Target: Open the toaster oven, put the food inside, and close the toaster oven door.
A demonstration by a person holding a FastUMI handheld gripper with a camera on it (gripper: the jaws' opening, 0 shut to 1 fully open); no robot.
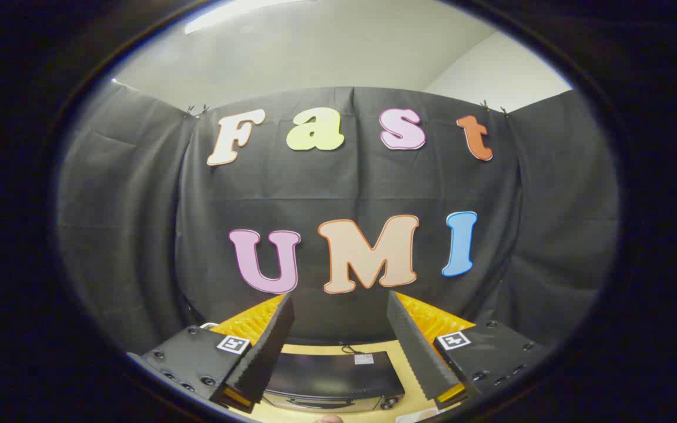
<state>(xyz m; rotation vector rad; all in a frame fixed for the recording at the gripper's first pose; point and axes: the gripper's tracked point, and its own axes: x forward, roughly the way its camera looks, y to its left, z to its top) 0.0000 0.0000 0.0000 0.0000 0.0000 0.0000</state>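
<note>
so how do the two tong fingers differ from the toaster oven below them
The tongs are open, their ribbed dark fingers raised and spread apart with nothing between them; the toaster oven lies flat, seen from above between them. The fingers have a saw-toothed face with yellow-orange backing; the oven's top is smooth and plain black. Both look dark. The oven rests on a tan table; whether its door is open cannot be told.

One gripper (338,305) is seen, with two fingers (268,346) held apart and nothing between them. One oven (332,376) is counted below them, on one table (400,352). Two square markers (233,344) are counted on the gripper.
</note>
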